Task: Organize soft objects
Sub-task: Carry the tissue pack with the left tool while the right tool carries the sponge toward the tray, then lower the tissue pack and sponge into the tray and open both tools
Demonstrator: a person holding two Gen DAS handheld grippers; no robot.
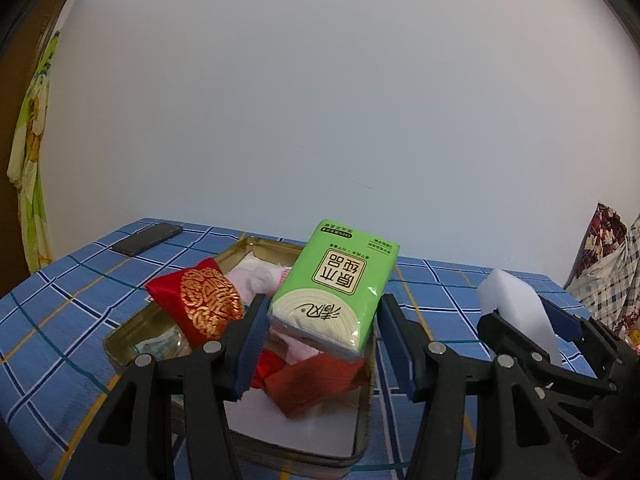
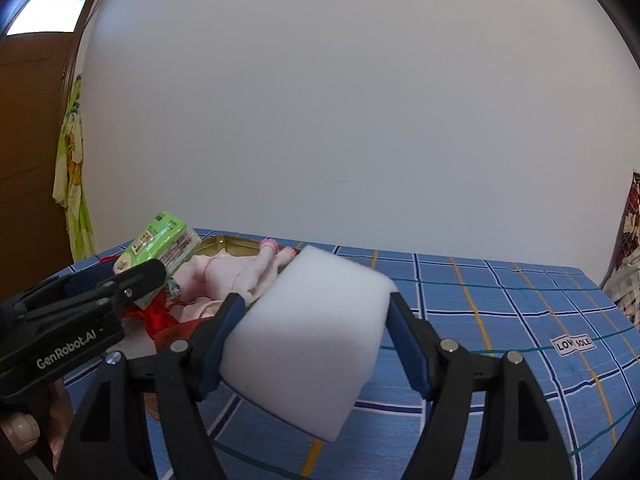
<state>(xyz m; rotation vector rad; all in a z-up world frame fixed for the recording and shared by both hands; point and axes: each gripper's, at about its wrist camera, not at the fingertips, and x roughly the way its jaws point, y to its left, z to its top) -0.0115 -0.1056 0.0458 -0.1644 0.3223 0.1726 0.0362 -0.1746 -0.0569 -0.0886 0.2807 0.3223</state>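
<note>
Right wrist view, fingers (image 2: pixel 314 338) clamping white sponge (image 2: pixel 308 340), left fingers (image 1: pixel 322 340) gripping tissue pack (image 1: pixel 334 288).

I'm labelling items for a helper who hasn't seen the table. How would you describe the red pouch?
On the blue checked tablecloth sits an open metal tin full of soft things. The red pouch leans at its left edge, the only item with a round gold embroidered emblem.
</note>
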